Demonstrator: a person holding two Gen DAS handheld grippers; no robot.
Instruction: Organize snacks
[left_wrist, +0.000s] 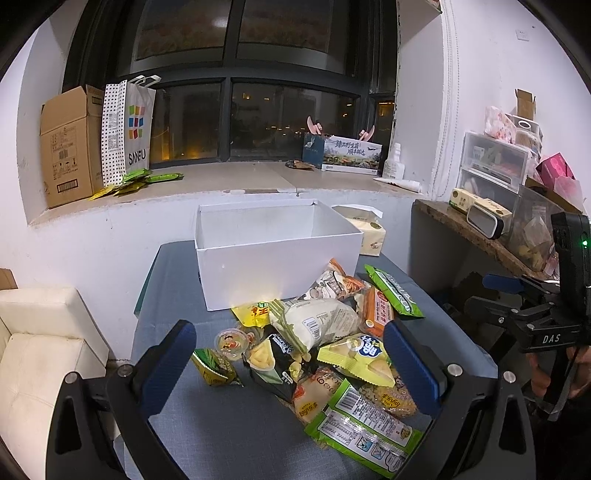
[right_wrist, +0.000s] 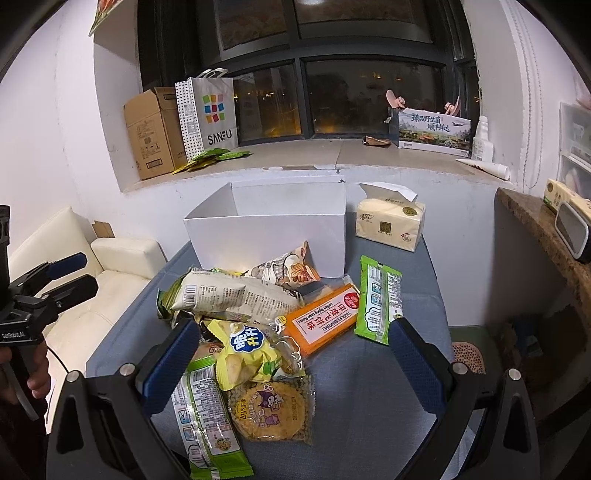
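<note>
Left wrist: left gripper (left_wrist: 290, 354) is spread wide, empty, above the snacks (left_wrist: 325, 343) heaped mid-table (left_wrist: 177, 280). White box (left_wrist: 277, 254) is seen at the far edge, open-topped. Bare cloth remains along the left edge.

Right wrist: right gripper (right_wrist: 291, 354) is likewise spread, empty. Open cloth is noted toward the right edge, past the orange pack (right_wrist: 325, 319).

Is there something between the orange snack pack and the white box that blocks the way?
Yes. A cartoon-printed bag leans against the white box front wall, just beyond the orange pack. The box top is open.
</note>
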